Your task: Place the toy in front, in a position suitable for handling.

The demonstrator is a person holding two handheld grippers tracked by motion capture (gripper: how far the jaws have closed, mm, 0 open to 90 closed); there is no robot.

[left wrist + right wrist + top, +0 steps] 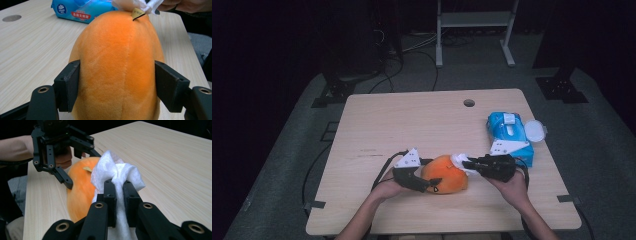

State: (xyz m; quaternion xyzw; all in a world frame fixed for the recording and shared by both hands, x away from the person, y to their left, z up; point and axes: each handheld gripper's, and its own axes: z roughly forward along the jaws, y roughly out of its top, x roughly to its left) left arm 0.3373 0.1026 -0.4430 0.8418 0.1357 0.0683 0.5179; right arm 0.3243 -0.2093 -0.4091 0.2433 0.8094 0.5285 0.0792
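An orange plush toy [447,175] lies on the wooden table [412,120] near its front edge. My left gripper [430,174] comes in from the left and is shut on the toy. In the left gripper view both pads [68,85] press into the toy's [117,62] sides. My right gripper [465,163] reaches in from the right, shut on a white wipe [458,160]. In the right gripper view the wipe [112,170] bunches up between the closed jaws [119,187] and touches the toy's [80,187] top end, by a small yellow tag [137,13].
A blue pack of wipes [509,132] lies at the table's right side, its white lid [534,131] flipped open toward the edge. A round cable hole [469,103] sits near the far edge. Behind the table are stand legs and cables on the floor.
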